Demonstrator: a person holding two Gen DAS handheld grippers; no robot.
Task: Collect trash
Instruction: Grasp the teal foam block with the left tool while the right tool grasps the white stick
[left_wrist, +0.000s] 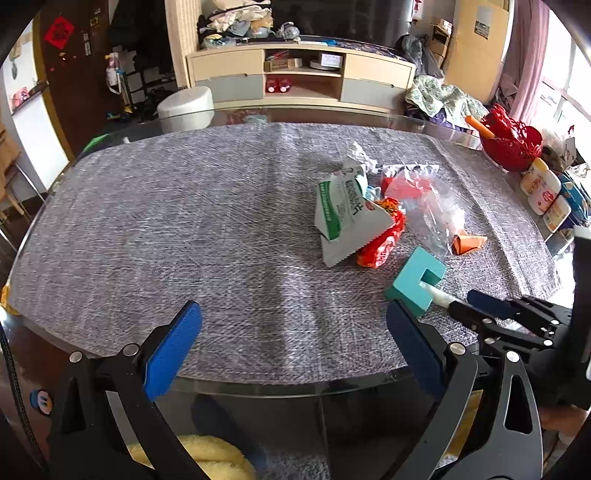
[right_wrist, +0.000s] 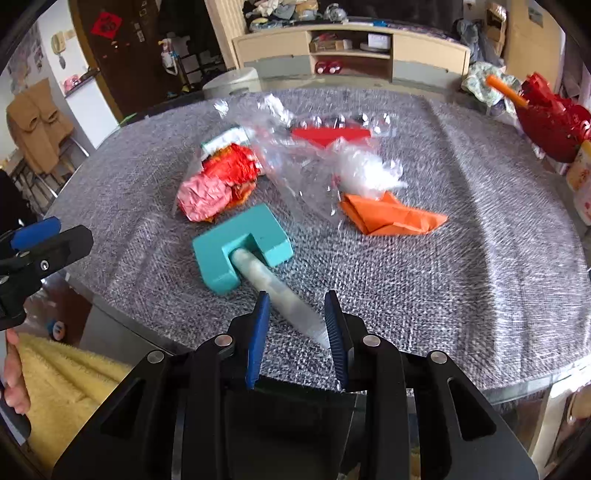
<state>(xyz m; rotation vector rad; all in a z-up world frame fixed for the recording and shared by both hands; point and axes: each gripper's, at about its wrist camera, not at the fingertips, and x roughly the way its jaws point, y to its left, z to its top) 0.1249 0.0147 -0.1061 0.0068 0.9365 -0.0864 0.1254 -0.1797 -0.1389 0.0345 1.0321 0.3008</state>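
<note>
Right claw (right_wrist: 295, 325) is narrowed around the white tube (right_wrist: 273, 288), pads close beside it but contact unclear; the tube's far end sits in the notch of the teal block (right_wrist: 240, 251). Left claw (left_wrist: 291, 343) hangs wide and empty over the worktop (left_wrist: 184, 221) near edge. Risk: lifting could drag the block along or let the tapered tube slip out. The trash pile (right_wrist: 258, 170) lies at 12 o'clock; open cloth spreads from 9 to 11 o'clock, and the near edge is close at 6.
</note>
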